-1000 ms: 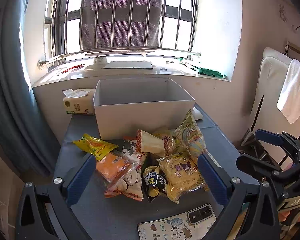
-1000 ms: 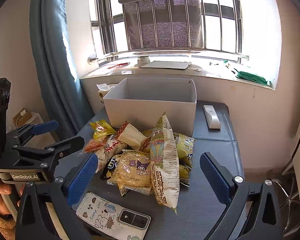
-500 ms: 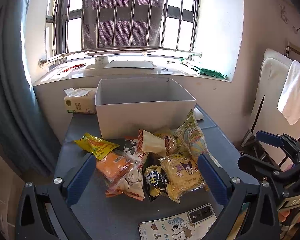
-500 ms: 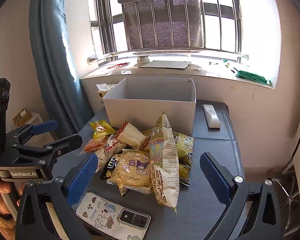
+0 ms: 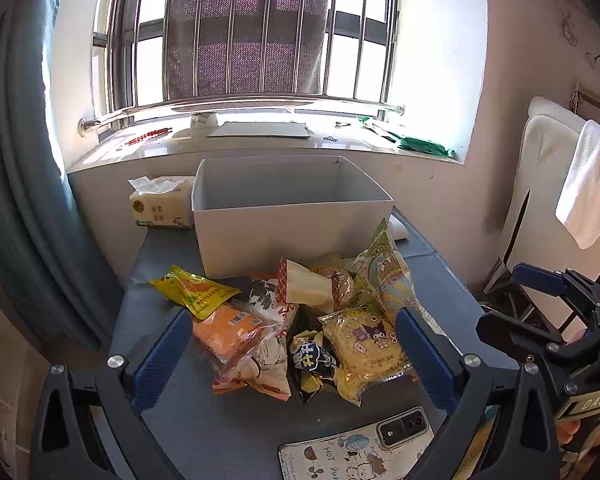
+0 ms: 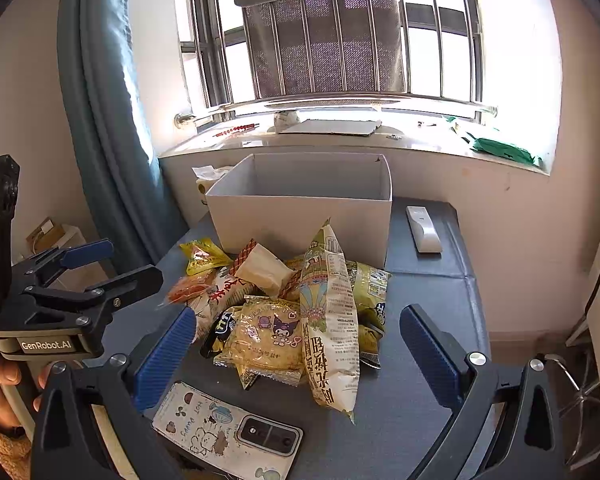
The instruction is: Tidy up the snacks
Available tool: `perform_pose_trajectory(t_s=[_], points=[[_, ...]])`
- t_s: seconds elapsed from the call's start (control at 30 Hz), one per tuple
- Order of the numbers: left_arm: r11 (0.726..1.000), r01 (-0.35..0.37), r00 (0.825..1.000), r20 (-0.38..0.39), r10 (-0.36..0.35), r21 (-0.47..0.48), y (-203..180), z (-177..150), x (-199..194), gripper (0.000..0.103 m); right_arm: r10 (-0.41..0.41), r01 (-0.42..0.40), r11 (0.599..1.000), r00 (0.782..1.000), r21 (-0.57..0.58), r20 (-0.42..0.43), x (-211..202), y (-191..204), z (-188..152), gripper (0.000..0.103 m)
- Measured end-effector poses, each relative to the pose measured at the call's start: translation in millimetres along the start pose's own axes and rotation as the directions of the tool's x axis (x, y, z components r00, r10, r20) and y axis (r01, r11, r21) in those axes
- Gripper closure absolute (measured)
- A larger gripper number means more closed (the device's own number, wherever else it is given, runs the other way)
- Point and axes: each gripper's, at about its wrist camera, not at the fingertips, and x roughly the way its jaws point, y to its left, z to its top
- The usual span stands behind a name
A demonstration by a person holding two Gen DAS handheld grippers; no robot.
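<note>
nothing is put away yet: the box (image 5: 292, 216) past both wide-apart grippers, left gripper (image 5: 292, 356) and right gripper (image 6: 300, 354), looks empty, and the snacks (image 6: 296, 304) lie piled in front of them.

One grey box (image 5: 296, 236). One pile of snack packets (image 5: 300, 320), roughly nine or ten showing, exact count unclear. One phone (image 6: 228, 436). One tissue pack (image 5: 160, 206). One white remote (image 6: 423, 229). Two grippers: left (image 5: 292, 360), right (image 6: 300, 356).
</note>
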Motion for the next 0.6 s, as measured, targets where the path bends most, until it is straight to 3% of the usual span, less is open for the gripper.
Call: perform_pose_trajectory(t_s=[0.6], points=[[1.0, -0.004, 1.0, -0.003, 0.004, 0.001, -1.8, -0.5, -0.1, 0.0, 0.004, -0.004, 1.0, 1.0, 0.013, 0.005, -1.7, -1.6, -0.4, 0.0]])
